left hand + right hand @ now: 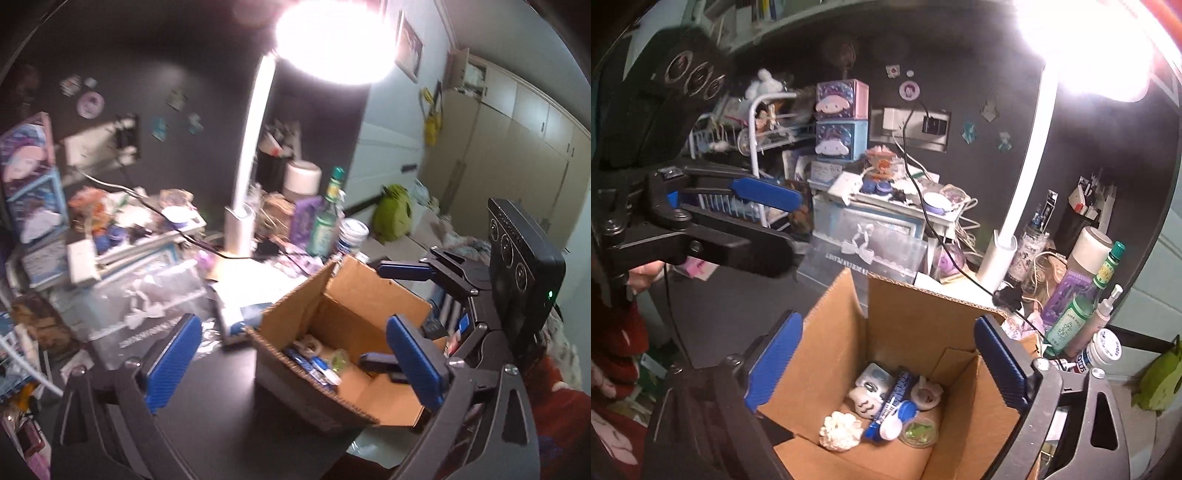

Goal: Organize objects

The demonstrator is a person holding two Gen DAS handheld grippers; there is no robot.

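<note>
An open cardboard box [831,332] stands on the dark desk. Inside lie a white fluffy scrunchie [838,430], a blue tube [894,398], a white case [871,380], a tape roll [925,395] and a small green pot [918,430]. My right gripper [888,362] hangs open over the box mouth with nothing between its blue pads. My left gripper [295,354] is open and empty too, in front of the box [351,295], near its left corner. One blue finger [402,270] of the right gripper shows above the box's far rim. The left gripper's finger [764,192] shows at the left.
A bright white desk lamp [251,155] stands behind the box. Green glass bottle [1078,314], spray bottle [1106,310] and jars crowd the right. Stacked storage boxes [842,122], a clear case [875,251] and cables fill the back. A person's red sleeve [617,343] is at left.
</note>
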